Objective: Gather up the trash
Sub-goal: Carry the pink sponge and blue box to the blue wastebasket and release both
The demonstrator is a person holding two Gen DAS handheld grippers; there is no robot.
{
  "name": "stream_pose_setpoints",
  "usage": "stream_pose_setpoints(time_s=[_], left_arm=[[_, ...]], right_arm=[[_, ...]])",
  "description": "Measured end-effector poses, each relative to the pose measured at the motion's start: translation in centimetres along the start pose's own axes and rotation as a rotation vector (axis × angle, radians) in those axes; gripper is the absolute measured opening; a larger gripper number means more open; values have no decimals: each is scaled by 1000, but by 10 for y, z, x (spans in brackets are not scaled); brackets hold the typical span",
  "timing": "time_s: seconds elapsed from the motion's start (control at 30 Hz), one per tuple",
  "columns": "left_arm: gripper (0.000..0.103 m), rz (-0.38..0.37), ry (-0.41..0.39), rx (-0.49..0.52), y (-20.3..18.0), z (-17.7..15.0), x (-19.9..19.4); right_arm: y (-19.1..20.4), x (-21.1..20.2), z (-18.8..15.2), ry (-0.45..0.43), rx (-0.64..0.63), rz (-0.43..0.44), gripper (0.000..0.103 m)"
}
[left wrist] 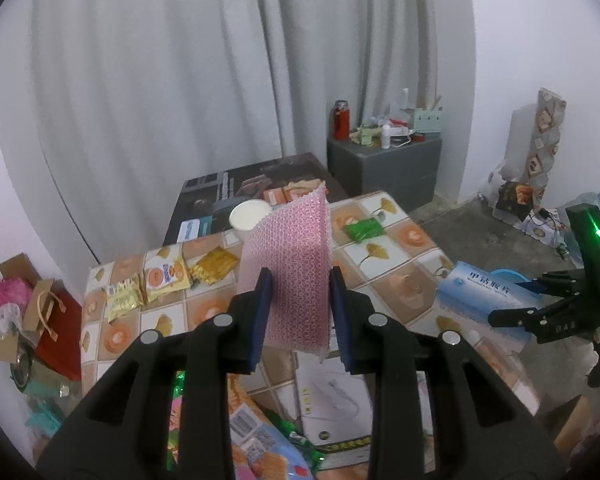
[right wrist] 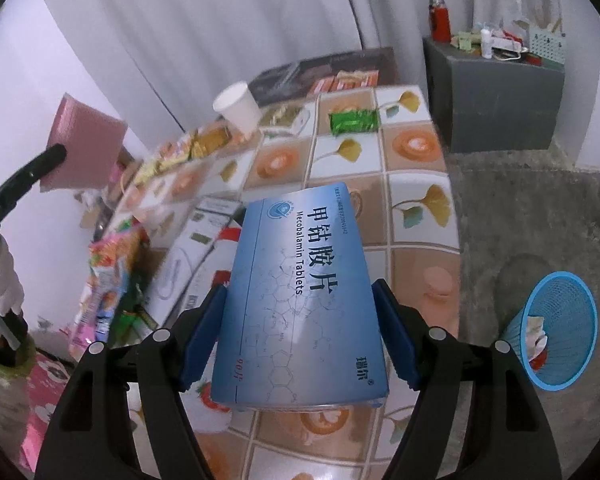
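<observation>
My left gripper (left wrist: 300, 288) is shut on a pink bubble-wrap sheet (left wrist: 290, 264) and holds it upright above the tiled table (left wrist: 412, 240); the sheet also shows in the right wrist view (right wrist: 84, 148). My right gripper (right wrist: 300, 300) is shut on a blue tablet box (right wrist: 300, 296) above the table's right side; the box also shows in the left wrist view (left wrist: 484, 292). A blue mesh bin (right wrist: 556, 328) with some trash in it stands on the floor to the right. A white paper cup (left wrist: 249, 216), a green packet (left wrist: 363, 229) and yellow snack packets (left wrist: 168, 276) lie on the table.
White boxes (left wrist: 336, 400) and colourful wrappers (right wrist: 108, 280) lie at the table's near end. A dark carton (left wrist: 236, 196) stands behind the table. A grey cabinet (left wrist: 388, 168) with a red flask stands by the curtain. Paper bags (left wrist: 48, 320) lie on the floor at left.
</observation>
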State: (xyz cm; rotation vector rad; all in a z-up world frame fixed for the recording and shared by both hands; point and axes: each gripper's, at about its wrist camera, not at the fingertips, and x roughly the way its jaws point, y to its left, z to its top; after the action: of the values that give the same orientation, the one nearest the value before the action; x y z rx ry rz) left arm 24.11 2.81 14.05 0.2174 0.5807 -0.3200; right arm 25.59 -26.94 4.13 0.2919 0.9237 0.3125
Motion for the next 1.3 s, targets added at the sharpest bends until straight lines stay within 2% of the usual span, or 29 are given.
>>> stream_pose_setpoints(time_s=[0.17, 0.4, 0.6, 0.73, 0.8, 0.97, 1.07, 1.1, 1.13, 1.17, 1.2, 1.23, 1.27, 1.3], left_arm=[[27, -41, -17, 37, -33, 16, -11], [27, -199, 10, 94, -114, 37, 8], [27, -426, 121, 128, -216, 50, 60], [27, -581, 265, 111, -296, 51, 115], [27, -628, 335, 110, -331, 49, 141], [27, -685, 433, 136, -400, 38, 195], [29, -686, 458, 123, -438, 28, 225], [32, -688, 463, 111, -445, 26, 233], [44, -693, 476, 85, -456, 21, 247], [51, -694, 488, 68, -466, 16, 259], [55, -686, 495, 60, -474, 13, 269], [55, -675, 498, 50, -482, 8, 278], [55, -677, 500, 41, -488, 3, 285], [55, -684, 502, 33, -491, 2, 289]], right_arm=[[-24, -37, -8, -63, 43, -2, 71], [-91, -90, -33, -135, 167, -60, 71], [-180, -123, -69, -176, 363, -132, 71], [-235, -132, -94, -193, 507, -157, 71], [-265, -130, -107, -197, 586, -158, 71], [-323, -110, -130, -214, 739, -136, 71], [-359, -97, -138, -234, 812, -135, 71], [-373, -92, -139, -242, 836, -147, 72], [-392, -83, -141, -253, 867, -157, 72], [-404, -77, -144, -255, 883, -165, 73], [-419, -68, -147, -243, 900, -191, 75], [-428, -61, -148, -227, 909, -222, 75], [-440, -53, -155, -202, 928, -295, 75], [-445, -50, -158, -193, 932, -319, 75]])
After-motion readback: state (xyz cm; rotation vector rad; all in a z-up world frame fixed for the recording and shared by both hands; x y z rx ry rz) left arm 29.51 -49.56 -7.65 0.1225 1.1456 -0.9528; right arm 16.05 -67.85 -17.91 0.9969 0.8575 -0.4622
